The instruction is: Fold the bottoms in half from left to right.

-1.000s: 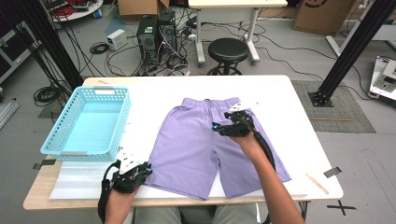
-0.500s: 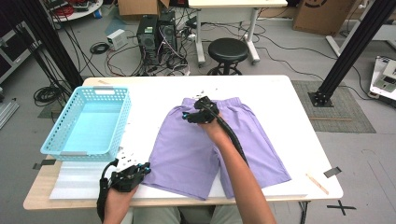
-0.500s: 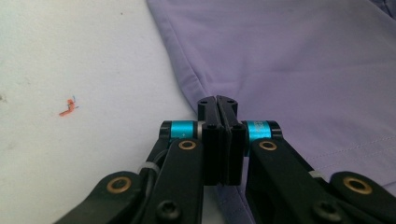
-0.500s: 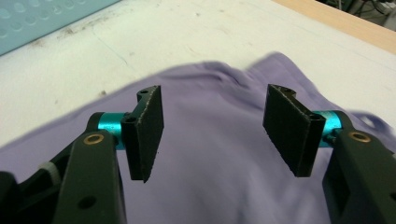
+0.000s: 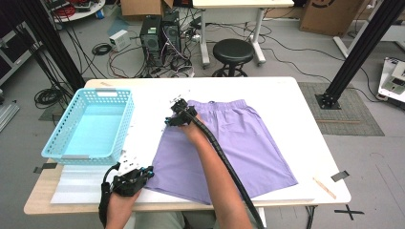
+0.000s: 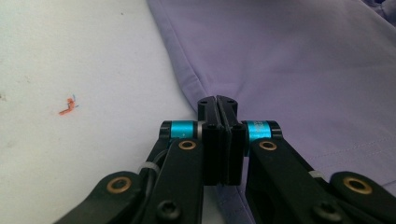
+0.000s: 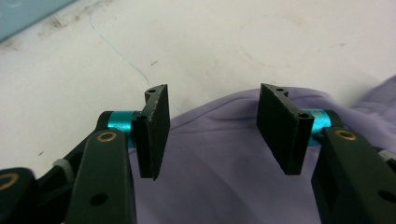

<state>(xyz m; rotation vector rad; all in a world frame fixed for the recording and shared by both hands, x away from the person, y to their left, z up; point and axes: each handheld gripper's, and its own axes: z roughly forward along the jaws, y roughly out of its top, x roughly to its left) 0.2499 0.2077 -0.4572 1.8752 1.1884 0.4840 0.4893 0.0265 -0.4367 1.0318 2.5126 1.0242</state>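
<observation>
Lilac shorts (image 5: pixel 248 138) lie flat on the white table (image 5: pixel 296 105), waistband at the far side. At the near left, my left gripper (image 5: pixel 145 172) is shut on the hem of the shorts' left leg. The left gripper view has its jaws (image 6: pixel 217 100) pressed together on that hem, the cloth (image 6: pixel 303 70) puckering at the tips. My right gripper (image 5: pixel 173 113) hovers at the waistband's left corner. Its jaws (image 7: pixel 210 121) have just been closing but still stand apart, with the waistband edge (image 7: pixel 219 163) between them and not pinched.
A light blue plastic basket (image 5: pixel 102 91) stands at the table's left, on a white foam sheet (image 5: pixel 76 188). Bare tabletop lies to the right of the shorts. A black stool (image 5: pixel 234 50), computers and cables sit on the floor beyond the table's far edge.
My right hand has swept left across the waistband, from its right part to its left corner, and its jaws have narrowed. The left hand has kept still.
</observation>
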